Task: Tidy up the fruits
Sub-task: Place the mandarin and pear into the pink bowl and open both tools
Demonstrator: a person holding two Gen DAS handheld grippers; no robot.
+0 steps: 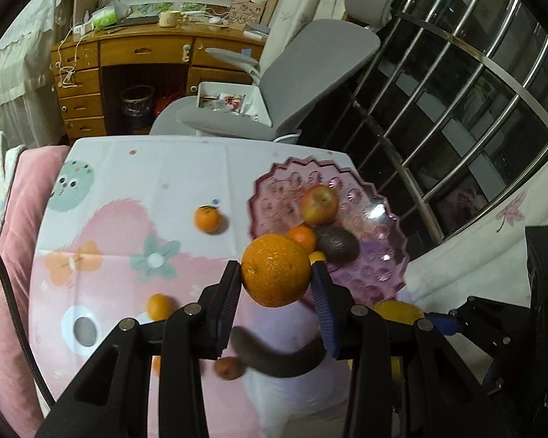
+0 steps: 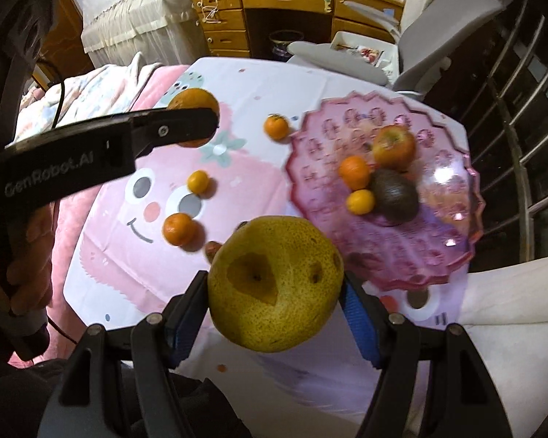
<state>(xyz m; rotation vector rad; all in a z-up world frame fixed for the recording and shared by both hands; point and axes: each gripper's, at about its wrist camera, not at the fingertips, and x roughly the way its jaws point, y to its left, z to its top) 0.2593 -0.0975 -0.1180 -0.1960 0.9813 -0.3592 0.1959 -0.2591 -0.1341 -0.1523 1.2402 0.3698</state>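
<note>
Two fruits are carried: orange (image 1: 276, 270) pinched by left gripper (image 1: 277, 294), pear (image 2: 274, 284) by right gripper (image 2: 276, 303). Release over pink bowl (image 2: 438, 255) is judged next.

Left wrist camera high over the near edge of the desk (image 1: 171, 182), facing the far wooden drawers, right wrist camera close beside it, angled down and left, both sharing the pink dish (image 1: 376, 252) (image 2: 453, 226), the cartoon cloth and the grey chair (image 1: 310, 73)

fruit cluster (image 2: 378, 179) mid-plate (image 2: 453, 255), near side bare
</note>
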